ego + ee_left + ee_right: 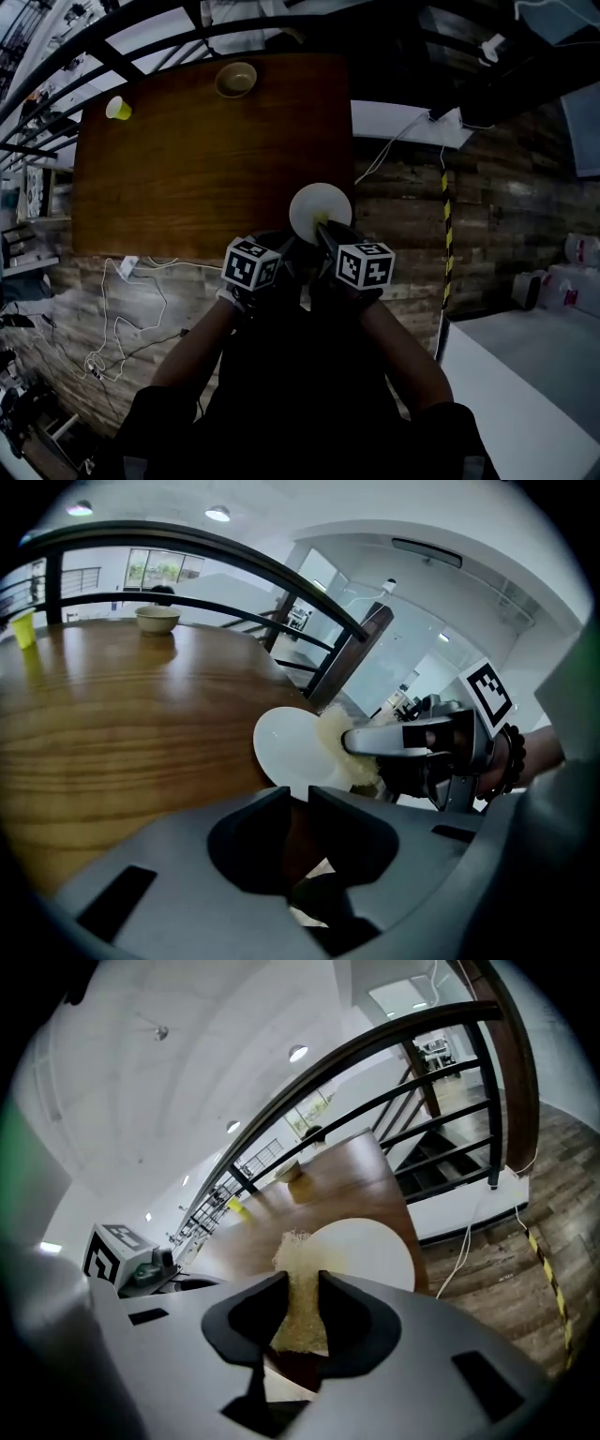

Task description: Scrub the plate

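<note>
The round white plate [314, 206] sits at the brown wooden desk's [206, 159] near edge, its rim pinched in the left gripper [298, 803]. The right gripper [303, 1283] clamps a yellow sponge [298, 1255] against the plate. Scrubbing seems in hand, and the next move likely calls for firm strokes across the plate.

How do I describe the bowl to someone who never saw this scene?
Find the brown wooden table and look along its far edge. The bowl stands there, near the middle; it is beige and deep, unlike the yellow cup at the left corner and the flat white plate at the near edge.
</note>
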`<state>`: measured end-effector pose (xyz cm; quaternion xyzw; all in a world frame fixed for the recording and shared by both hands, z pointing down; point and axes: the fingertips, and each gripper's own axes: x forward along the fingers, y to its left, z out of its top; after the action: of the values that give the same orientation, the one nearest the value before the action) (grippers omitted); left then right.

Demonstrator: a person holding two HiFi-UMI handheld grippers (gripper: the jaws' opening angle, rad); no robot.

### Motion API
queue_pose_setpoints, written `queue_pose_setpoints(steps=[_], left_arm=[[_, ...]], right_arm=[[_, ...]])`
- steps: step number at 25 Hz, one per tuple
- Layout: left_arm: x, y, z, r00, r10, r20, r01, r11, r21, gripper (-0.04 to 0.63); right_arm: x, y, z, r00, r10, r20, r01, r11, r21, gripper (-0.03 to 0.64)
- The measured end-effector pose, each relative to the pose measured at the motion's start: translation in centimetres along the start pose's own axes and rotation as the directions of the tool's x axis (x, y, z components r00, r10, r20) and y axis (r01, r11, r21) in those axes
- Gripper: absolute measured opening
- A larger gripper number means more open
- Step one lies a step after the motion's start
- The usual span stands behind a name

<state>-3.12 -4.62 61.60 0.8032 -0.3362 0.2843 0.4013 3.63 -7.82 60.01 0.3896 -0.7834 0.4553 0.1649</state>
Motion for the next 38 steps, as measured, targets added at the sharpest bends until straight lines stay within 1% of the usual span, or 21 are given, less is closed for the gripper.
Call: queue_pose_setpoints(steps=[6,10,14,17,21,25,30,34,38], left_arm=[[-1.8,2.2,-1.8,0.999,0.037,0.027,-0.035,0.996,-0.084,0.069],[-2.1,3.0,-2.1,0.998,0.041,0.042,-0.036,0.994,-0.102,0.069],[-1.5,2.7,-1.6,0.999,0.027,0.036,-0.024,0.996,-0.088,0.069],[-0.5,1.8,-0.8,1.0,0.008,0.022,-0.006,0.998,-0.059,0.069],[1.0,0.3,0.4,1.0,-0.017,0.0,0.017,1.0,-0.008,0.069],[2.3,-1.1,0.8,0.999,-0.037,-0.028,0.037,0.999,0.008,0.069],[3.2,-2.5,1.3,0.998,-0.047,-0.052,0.049,0.998,0.044,0.069],[3.4,-2.9,1.6,0.998,-0.049,-0.047,0.051,0.998,0.042,0.069],[3.0,-2.9,1.5,0.999,-0.038,-0.026,0.039,0.999,0.025,0.069]], right_arm=[[2.7,3.5,-1.4,0.995,0.063,-0.075,-0.068,0.996,-0.06,0.11],[3.4,4.7,-2.5,0.992,0.083,-0.1,-0.091,0.993,-0.078,0.11],[2.8,4.5,-2.9,0.992,0.077,-0.099,-0.086,0.992,-0.094,0.11],[1.9,3.3,-2.8,0.995,0.059,-0.081,-0.066,0.994,-0.085,0.11],[0.2,1.1,-2.4,0.999,0.028,-0.042,-0.03,0.998,-0.047,0.11],[-1.5,-1.4,-1.6,1.0,-0.014,0.004,0.014,1.0,-0.003,0.11],[-3.8,-4.2,-0.1,0.996,-0.069,0.054,0.067,0.997,0.047,0.11],[-4.8,-5.1,0.6,0.994,-0.085,0.075,0.08,0.995,0.058,0.11],[-4.6,-4.5,0.5,0.996,-0.068,0.062,0.066,0.997,0.041,0.11]])
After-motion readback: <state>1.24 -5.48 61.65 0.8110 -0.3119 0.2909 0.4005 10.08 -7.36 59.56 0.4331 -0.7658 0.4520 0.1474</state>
